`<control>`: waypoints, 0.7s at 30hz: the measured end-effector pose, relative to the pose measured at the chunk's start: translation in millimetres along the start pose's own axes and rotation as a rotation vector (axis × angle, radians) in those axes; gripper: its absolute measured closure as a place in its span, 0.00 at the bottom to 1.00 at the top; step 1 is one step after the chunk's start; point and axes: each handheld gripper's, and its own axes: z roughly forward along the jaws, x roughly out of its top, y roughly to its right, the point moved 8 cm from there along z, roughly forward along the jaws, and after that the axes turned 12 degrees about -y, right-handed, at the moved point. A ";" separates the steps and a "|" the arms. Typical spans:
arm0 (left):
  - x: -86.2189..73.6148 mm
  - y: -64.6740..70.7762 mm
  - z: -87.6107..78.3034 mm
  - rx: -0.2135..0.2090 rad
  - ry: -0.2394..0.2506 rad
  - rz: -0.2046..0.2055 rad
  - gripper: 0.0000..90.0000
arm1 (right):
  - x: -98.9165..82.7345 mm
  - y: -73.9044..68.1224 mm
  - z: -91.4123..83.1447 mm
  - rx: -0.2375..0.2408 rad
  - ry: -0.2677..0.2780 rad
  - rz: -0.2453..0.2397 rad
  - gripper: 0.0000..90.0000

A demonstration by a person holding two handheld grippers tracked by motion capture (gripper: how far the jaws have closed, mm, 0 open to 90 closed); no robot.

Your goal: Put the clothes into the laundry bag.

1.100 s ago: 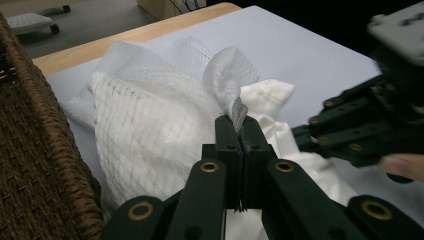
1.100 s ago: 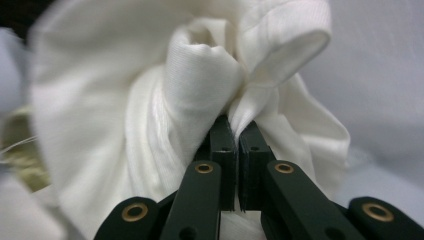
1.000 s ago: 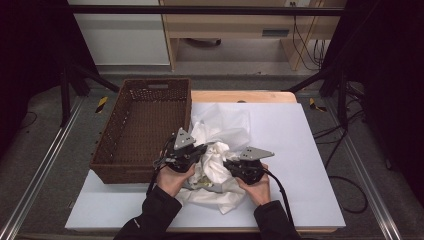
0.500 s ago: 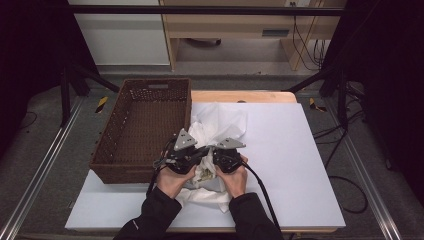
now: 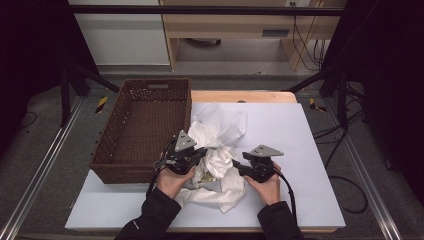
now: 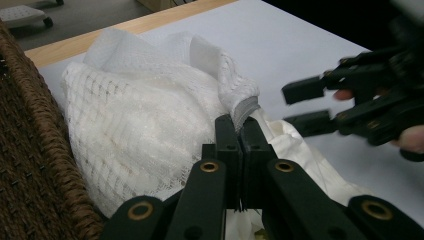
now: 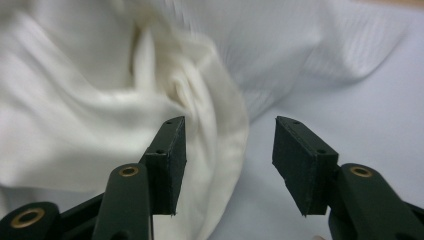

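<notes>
In the high view the white cloth (image 5: 215, 152) lay crumpled at the centre of the tabletop (image 5: 305, 150), just right of the wicker basket (image 5: 142, 127). Our left claw (image 6: 239, 131) was pressed together, pinching a grey-edged fold of that cloth. Our right claw (image 7: 225, 157) had just been opening and stood spread, nothing between its jaws. We judged this a regrasp: next, the right claw needed a fresh hold on the cloth's lower right edge.

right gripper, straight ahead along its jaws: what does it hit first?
Most likely the white cloth. The right gripper, whose jaws have just been opening with nothing pressed between them, points at the cloth's near fold; bare white table sheet lies to one side. Depth is hard to judge.
</notes>
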 end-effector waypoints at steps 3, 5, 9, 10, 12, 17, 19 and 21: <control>-1.8 -0.8 1.0 -0.003 -0.001 -0.004 0.99 | -6.8 -3.6 24.1 -0.003 -0.082 -0.013 0.64; -3.4 -1.3 2.7 -0.003 -0.001 -0.007 0.99 | -5.6 -6.5 28.0 -0.003 -0.108 -0.024 0.87; -4.4 -1.9 3.0 0.000 0.002 -0.011 0.99 | -4.7 -15.9 25.0 0.089 -0.095 -0.002 0.96; -3.9 -2.9 2.5 0.001 0.005 -0.012 0.99 | -2.1 -21.5 19.9 0.126 -0.064 -0.025 0.96; -2.5 -4.2 1.8 0.004 0.008 -0.017 0.99 | 10.0 -37.5 0.9 0.213 0.038 -0.061 0.96; 3.6 -3.7 -3.7 0.030 0.014 -0.005 0.99 | 24.8 -72.3 -13.9 0.232 0.113 -0.179 0.96; 6.2 -2.6 -5.3 0.042 0.009 0.007 0.99 | 30.4 -84.4 -11.1 0.206 0.129 -0.219 0.96; 8.4 0.3 -6.3 0.021 0.003 0.006 0.99 | 38.5 -90.2 -5.5 0.169 0.136 -0.232 0.96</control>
